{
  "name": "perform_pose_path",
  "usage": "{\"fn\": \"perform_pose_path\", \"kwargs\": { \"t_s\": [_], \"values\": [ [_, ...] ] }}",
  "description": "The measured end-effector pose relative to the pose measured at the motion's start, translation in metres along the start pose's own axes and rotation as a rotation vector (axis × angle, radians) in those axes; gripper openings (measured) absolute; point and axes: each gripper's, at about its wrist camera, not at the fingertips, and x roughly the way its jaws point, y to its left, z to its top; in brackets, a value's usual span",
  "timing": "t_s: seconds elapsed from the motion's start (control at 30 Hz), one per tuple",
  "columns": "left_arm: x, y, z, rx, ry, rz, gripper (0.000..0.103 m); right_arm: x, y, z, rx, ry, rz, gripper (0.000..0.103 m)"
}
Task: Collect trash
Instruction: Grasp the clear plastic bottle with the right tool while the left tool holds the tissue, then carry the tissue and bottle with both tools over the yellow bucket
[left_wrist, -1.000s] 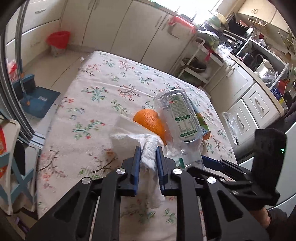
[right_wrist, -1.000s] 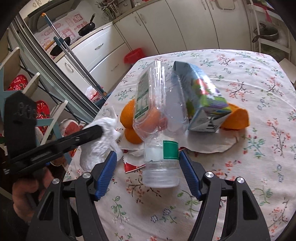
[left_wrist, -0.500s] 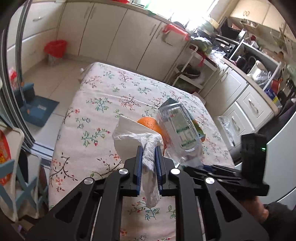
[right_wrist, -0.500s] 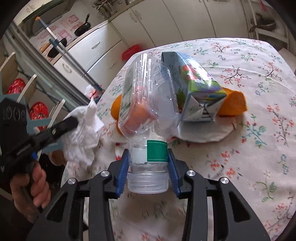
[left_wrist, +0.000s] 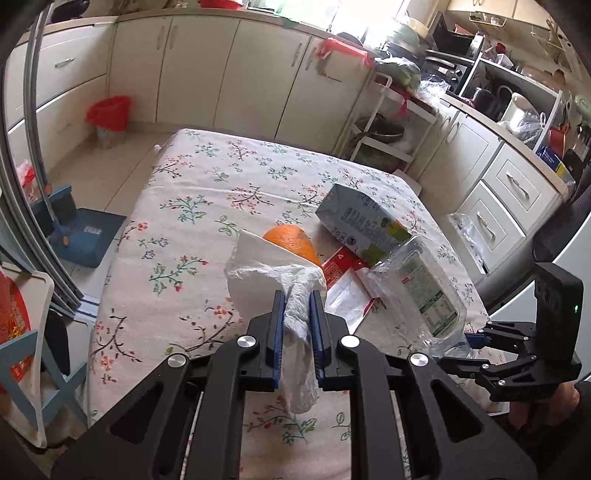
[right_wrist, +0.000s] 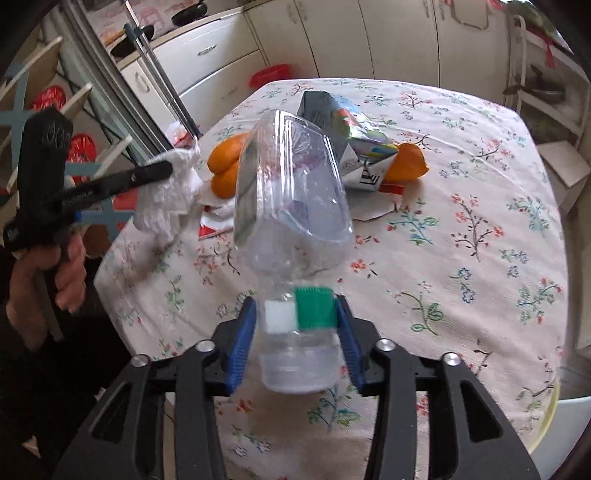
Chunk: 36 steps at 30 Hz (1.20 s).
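My left gripper (left_wrist: 297, 299) is shut on a crumpled white tissue (left_wrist: 266, 273), held just above the floral table (left_wrist: 192, 221). My right gripper (right_wrist: 295, 317) holds a clear plastic bottle (right_wrist: 291, 184) by its neck, lifted off the table. Its jaws are opening slightly, but the pads still press on the neck. From the left wrist view the bottle (left_wrist: 417, 284) hangs to the right. A drink carton (right_wrist: 347, 140), orange peels (right_wrist: 225, 166) and a red-and-white wrapper (left_wrist: 340, 266) lie on the table. In the right wrist view the left gripper (right_wrist: 162, 170) shows with the tissue (right_wrist: 166, 199).
A red-lined bin (left_wrist: 109, 110) stands on the floor by the cabinets at the far left. A blue dustpan (left_wrist: 74, 236) and a chair (left_wrist: 29, 350) sit left of the table. A white rack (left_wrist: 388, 122) stands beyond the table's far corner.
The right gripper's jaws closed from wide apart onto the bottle's neck and lifted the bottle away from the carton and peels. The left gripper keeps the tissue, barely moved.
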Motion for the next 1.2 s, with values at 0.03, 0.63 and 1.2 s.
{"fn": "perform_pose_path", "kwargs": {
  "t_s": [0.03,0.63,1.2],
  "values": [
    [0.001,-0.002,0.000,0.005,0.002,0.000,0.012,0.001,0.002,0.002,0.002,-0.009,0.011,0.055],
    [0.000,-0.004,-0.001,0.011,0.004,-0.003,0.012,0.026,0.027,0.033,0.071,-0.128,-0.065,0.068],
    [-0.013,-0.028,0.001,0.126,-0.082,0.041,0.012,0.009,0.024,0.030,0.053,-0.194,0.006,0.057]
  ]
}}
